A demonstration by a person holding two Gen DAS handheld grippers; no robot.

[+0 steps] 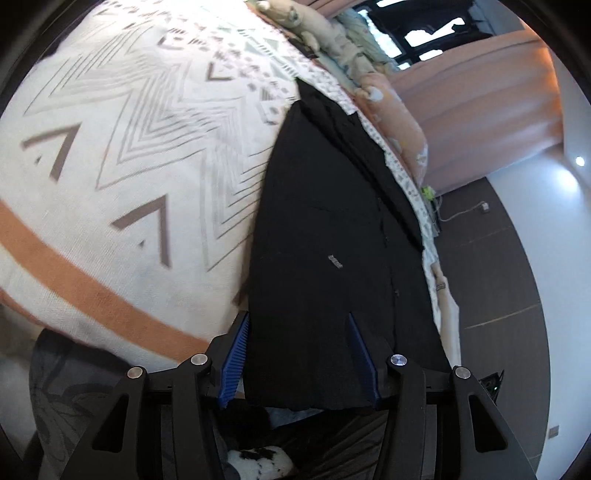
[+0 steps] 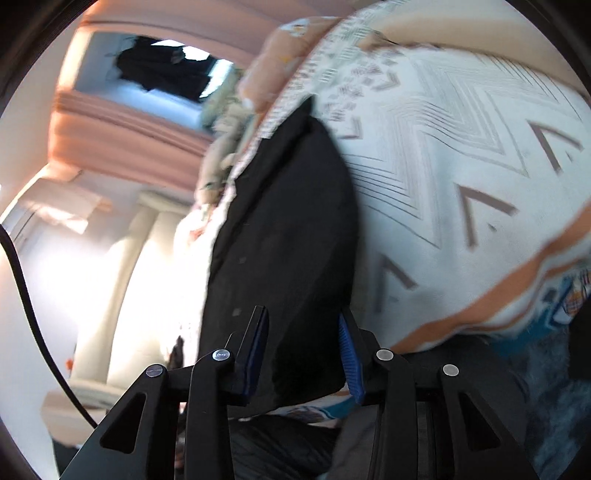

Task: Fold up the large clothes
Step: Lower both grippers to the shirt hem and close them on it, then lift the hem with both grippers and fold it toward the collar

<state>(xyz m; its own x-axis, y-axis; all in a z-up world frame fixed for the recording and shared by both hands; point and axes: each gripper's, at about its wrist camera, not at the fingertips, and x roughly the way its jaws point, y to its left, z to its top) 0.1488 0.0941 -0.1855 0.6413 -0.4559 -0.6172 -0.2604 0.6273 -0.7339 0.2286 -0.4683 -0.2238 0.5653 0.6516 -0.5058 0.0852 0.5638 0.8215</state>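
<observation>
A large black garment (image 1: 332, 240) stretches away from me over a bed with a white, grey-chevron bedspread (image 1: 129, 147). In the left wrist view my left gripper (image 1: 299, 325) has the near hem of the black garment between its blue-padded fingers (image 1: 236, 354). In the right wrist view my right gripper (image 2: 303, 317) holds another part of the same garment (image 2: 288, 229) between its fingers (image 2: 351, 354). Both views are tilted and the cloth hangs taut from the grippers toward the bed.
The bedspread has an orange band (image 1: 92, 288) near its edge. Peach pillows and bedding (image 1: 388, 103) lie at the far end. Peach curtains (image 1: 480, 103) and a dark window (image 1: 424, 29) stand beyond. Dark floor (image 1: 491, 277) lies beside the bed.
</observation>
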